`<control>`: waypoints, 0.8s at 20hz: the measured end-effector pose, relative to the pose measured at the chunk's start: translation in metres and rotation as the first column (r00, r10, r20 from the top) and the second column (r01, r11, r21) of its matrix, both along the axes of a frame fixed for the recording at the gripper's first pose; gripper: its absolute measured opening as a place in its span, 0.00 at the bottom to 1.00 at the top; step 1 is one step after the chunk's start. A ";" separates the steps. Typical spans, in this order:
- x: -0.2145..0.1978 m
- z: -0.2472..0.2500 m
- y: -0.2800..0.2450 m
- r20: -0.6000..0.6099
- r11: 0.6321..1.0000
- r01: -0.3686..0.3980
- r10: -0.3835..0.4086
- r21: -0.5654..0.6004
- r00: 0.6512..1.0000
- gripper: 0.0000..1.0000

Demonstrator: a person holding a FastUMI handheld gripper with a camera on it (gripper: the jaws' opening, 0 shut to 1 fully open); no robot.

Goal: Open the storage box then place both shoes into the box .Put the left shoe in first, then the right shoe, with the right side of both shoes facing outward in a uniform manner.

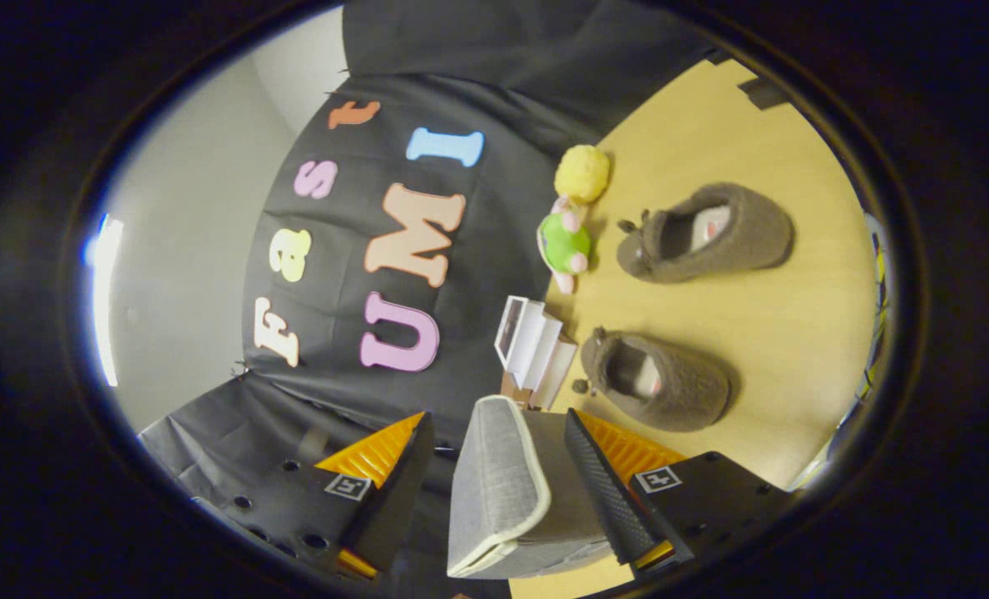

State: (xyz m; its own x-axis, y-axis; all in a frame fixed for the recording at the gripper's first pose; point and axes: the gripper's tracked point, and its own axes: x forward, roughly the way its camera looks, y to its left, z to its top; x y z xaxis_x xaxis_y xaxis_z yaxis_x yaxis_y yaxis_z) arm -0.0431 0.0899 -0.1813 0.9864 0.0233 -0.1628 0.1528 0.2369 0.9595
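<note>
Your gripper [494,466] sits with its 2 fingers spread wide, and the grey fabric storage box with pale piping [506,491] stands between them. The finger at 3 o'clock of the box lies against its side, while the finger at 9 o'clock stands apart from it with a dark gap between, so the tool is released rather than clamped. You see the box edge-on: its ribbed grey lid face and white-trimmed rim turn toward you, and whether the lid is open or what lies inside cannot be told from this angle. The whole view is rolled, so the light wooden table top [793,333] runs up the 3 o'clock side. On it, beyond the fingers, lie the 2 grey-brown fuzzy slippers. The nearer slipper [660,383] rests at about 1 o'clock from the box, its opening turned toward the cloth wall, with a pale insole showing inside. The farther slipper [710,233] lies well apart from it at 12 o'clock, also outside the box, its pale lining visible. Which is the left shoe you cannot tell. Just beyond the box, at its 12 o'clock, stands a small white stepped stand [531,345] with a brown base partly hidden behind the box. Farther on, a green and pink plush toy [565,245] touches a fluffy yellow ball [582,173], both beside the farther slipper.
</note>
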 end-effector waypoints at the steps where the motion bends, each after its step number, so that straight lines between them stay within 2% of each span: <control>1: 0.001 -0.007 0.005 -0.005 0.999 0.007 -0.006 0.034 1.000 0.98; 5: 0.004 -0.022 0.028 -0.018 0.991 0.003 0.000 0.137 1.000 0.98; 8: 0.006 -0.028 0.048 -0.036 0.987 -0.039 0.045 0.154 0.998 0.89; 11: 0.011 -0.017 0.058 -0.003 0.982 -0.065 0.067 0.179 0.998 0.80; 16: 0.021 -0.004 0.060 0.026 0.985 -0.081 0.078 0.153 0.997 0.57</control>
State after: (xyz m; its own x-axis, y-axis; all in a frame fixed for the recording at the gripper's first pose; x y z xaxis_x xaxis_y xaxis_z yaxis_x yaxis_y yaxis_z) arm -0.0217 0.1494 -0.1858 0.9833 0.1253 -0.1317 0.1200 0.0969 0.9880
